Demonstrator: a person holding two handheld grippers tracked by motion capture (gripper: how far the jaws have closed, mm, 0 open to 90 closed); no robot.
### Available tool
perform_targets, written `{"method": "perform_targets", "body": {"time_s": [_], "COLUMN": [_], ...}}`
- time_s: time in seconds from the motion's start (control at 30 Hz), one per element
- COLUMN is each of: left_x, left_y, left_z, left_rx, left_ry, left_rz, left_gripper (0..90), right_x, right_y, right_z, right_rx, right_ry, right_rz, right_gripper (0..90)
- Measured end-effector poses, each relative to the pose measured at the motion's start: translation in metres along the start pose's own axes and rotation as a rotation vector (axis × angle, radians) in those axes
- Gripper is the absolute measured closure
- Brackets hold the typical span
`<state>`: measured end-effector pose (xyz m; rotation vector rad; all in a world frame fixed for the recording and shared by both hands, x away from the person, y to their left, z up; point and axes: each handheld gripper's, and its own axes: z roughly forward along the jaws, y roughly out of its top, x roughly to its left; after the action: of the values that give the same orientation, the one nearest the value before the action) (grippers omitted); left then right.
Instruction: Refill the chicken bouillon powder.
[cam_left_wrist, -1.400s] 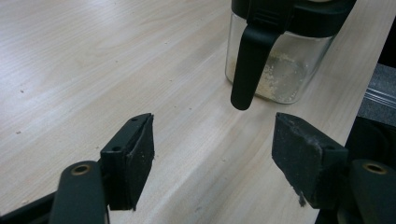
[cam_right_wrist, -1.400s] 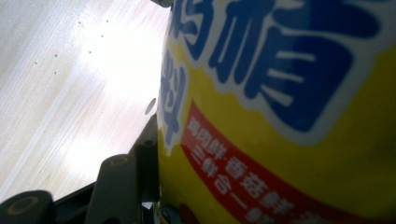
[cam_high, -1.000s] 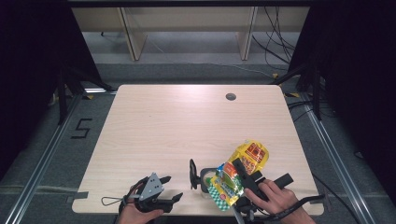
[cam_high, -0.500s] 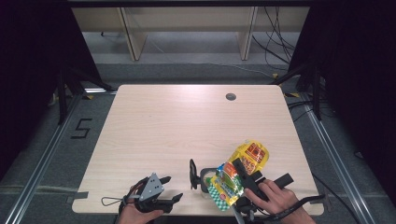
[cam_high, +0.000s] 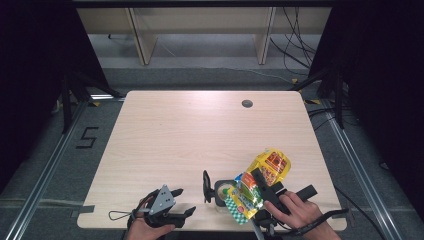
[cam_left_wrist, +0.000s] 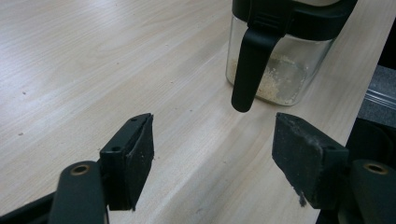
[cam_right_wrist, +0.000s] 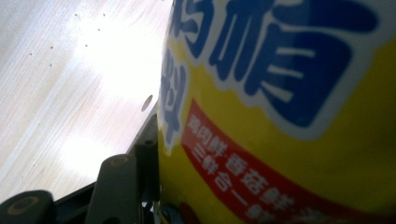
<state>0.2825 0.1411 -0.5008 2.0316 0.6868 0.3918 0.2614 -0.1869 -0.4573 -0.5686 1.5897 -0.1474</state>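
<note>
A glass jar (cam_high: 218, 192) with a black lid and a black handle stands near the table's front edge; pale crumbs lie in the bottom of the jar (cam_left_wrist: 280, 70). My right gripper (cam_high: 259, 177) is shut on a yellow, red and green snack bag (cam_high: 267, 165), which is tilted so its green checked end hangs over the jar. Up close, the bag (cam_right_wrist: 289, 116) shows blue characters, pressed against one of my fingers (cam_right_wrist: 144, 149). My left gripper (cam_high: 184, 201) rests open at the front left, and from the left gripper (cam_left_wrist: 217, 149) the jar's handle lies just ahead.
The light wooden table (cam_high: 190, 135) has a small round grommet (cam_high: 247, 103) at its back right. The jar stands close to the table's front edge. A person's right hand (cam_high: 295, 210) holds the right gripper. Wooden shelving legs (cam_high: 142, 40) stand beyond the table.
</note>
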Motion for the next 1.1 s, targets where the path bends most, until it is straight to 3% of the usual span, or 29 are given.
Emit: {"method": "perform_targets", "body": {"time_s": [0.1,0.13,0.17,0.47,0.5,0.53,0.57,0.63,0.67,0.7,0.73,0.8,0.83,0.93,0.97,1.0,1.1], "left_x": [0.0011,0.0004,0.0001,0.0,0.0009,-0.0003,0.0,0.0011,-0.0011,0.0002,-0.0002,0.0013,-0.0008,-0.0009,0.0008,-0.0006,-0.0002], "left_y": [0.0008,0.0006,0.0002,0.0006,0.0005,0.0002,0.0001,0.0008,0.0001,0.0002,-0.0002,0.0008,0.0001,-0.0003,0.0004,0.0001,-0.0001], "left_z": [0.0001,0.0005,0.0006,0.0009,0.0,0.0007,0.0002,0.0,0.0008,-0.0001,0.0,-0.0002,0.0005,0.0005,-0.0004,0.0001,-0.0002], "left_rx": [-0.001,-0.004,-0.007,-0.005,0.007,-0.005,-0.002,-0.001,-0.005,0.007,0.003,0.001,-0.005,-0.007,0.001,-0.008,0.002], "left_ry": [-0.004,-0.002,0.001,0.0,0.003,0.001,0.0,-0.006,0.001,0.007,0.005,-0.006,0.001,0.0,-0.004,-0.001,-0.004], "left_rz": [0.002,-0.004,-0.003,-0.005,0.009,-0.005,-0.002,0.002,-0.032,-0.004,-0.011,0.005,-0.031,-0.022,-0.001,-0.029,-0.019], "left_gripper": [29.3,29.3,29.3,29.2,29.2,29.2,29.2,29.2,29.2,29.2,29.2,29.2,29.2,29.2,29.2,29.2,29.2], "right_x": [-0.0004,0.0014,-0.0002,0.0,-0.0014,-0.0033,0.0004,0.0003,-0.0001,0.0,0.0005,-0.0044,-0.0004,-0.0008,-0.0008,-0.0004,-0.0005], "right_y": [0.0013,0.0019,0.0028,0.0037,0.0037,0.0036,0.0027,0.0013,0.0008,0.0004,0.0001,-0.0001,-0.001,-0.0015,-0.0015,-0.0016,-0.0017], "right_z": [0.0,-0.0011,0.0002,-0.0009,0.0004,0.0018,0.0002,-0.0002,0.0,0.0,-0.0002,0.0022,-0.0004,-0.0002,-0.0003,-0.0006,-0.0004], "right_rx": [-0.014,-0.002,-0.017,-0.022,-0.031,-0.044,-0.017,-0.015,-0.017,-0.015,-0.009,-0.04,-0.008,-0.009,-0.009,-0.008,-0.01], "right_ry": [0.002,0.003,0.011,0.007,0.013,0.013,0.016,0.009,0.009,0.009,0.008,0.009,0.005,0.006,0.005,0.005,0.007], "right_rz": [-0.011,0.009,-0.018,-0.003,-0.027,-0.056,-0.005,0.002,-0.004,-0.003,0.004,-0.063,-0.005,-0.01,-0.012,-0.009,-0.013], "right_gripper": [46.8,46.8,46.8,46.8,47.4,47.7,47.8,47.9,47.9,47.9,47.9,47.9,47.9,47.9,47.9,47.9,47.9]}}
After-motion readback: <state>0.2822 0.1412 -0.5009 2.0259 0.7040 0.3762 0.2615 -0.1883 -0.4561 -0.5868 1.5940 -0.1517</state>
